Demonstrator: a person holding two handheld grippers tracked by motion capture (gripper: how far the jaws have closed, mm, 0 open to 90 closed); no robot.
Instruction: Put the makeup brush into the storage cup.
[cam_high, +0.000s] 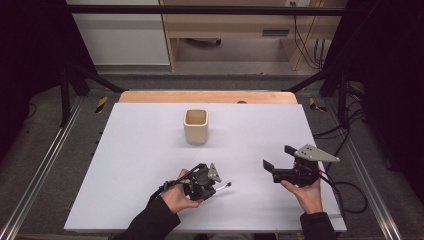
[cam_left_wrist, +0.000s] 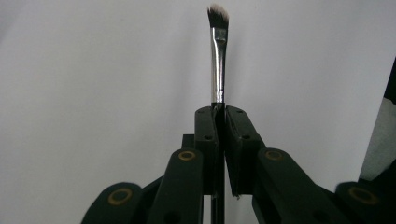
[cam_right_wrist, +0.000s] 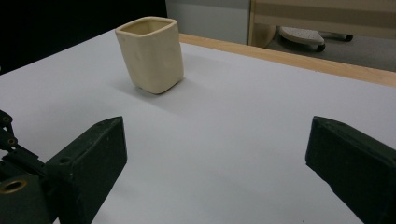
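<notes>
Your left gripper (cam_high: 212, 186) pinches a small makeup brush (cam_left_wrist: 218, 56) at the near worktop (cam_high: 140, 150), bristles outward, likely bound for the far cream cup (cam_high: 195, 126); your right gripper (cam_high: 280, 165) waits, jaws spread.

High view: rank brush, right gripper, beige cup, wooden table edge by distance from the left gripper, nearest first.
1. Brush: clamped in the left gripper, tip sticking out toward the right.
2. Beige cup: upright, ahead at mid-table.
3. Right gripper: off to the right, jaws wide apart; close to the cup's rank, hard to separate.
4. Wooden table edge: far side, behind the cup.
</notes>
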